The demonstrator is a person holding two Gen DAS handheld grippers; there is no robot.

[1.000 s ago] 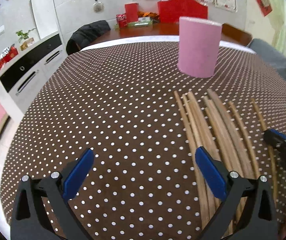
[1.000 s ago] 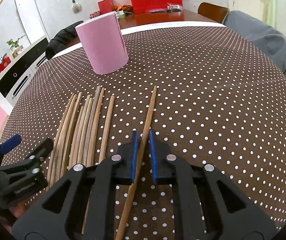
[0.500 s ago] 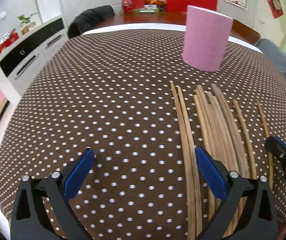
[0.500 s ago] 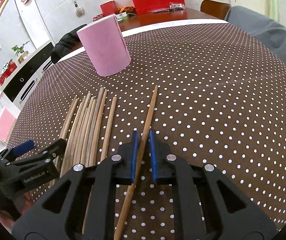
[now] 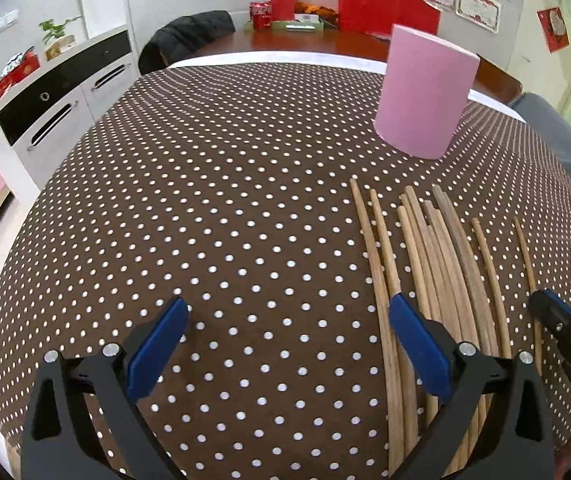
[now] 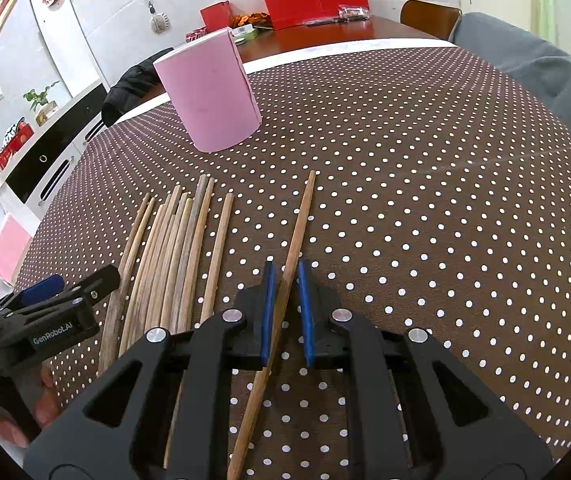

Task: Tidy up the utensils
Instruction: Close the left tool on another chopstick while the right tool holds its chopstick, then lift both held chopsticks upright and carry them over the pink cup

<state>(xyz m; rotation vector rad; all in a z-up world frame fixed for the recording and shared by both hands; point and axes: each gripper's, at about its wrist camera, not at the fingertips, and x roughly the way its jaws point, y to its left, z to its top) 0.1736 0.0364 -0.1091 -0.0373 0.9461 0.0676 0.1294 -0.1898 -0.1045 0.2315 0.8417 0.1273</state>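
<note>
Right wrist view: my right gripper had its fingers nearly closed on a single chopstick, pinched near mid-length at centre frame, its tip pointing to upper centre. I couldn't tell if it was lifted or still lying on the bench. The remaining chopsticks lay in a loose row just left of it, flat on the dotted cloth, with one stick slightly apart from the bunch. The pink holder stood upright at upper left, well beyond the stick tips; no stick showed above its rim, its inside hidden.

Left wrist view: my left gripper had fingers wide open, holding nothing, low over the cloth, its right finger over the left edge of the row.

Progress looked early: one stick gripped, none visibly stowed, the whole row left to move.
</note>
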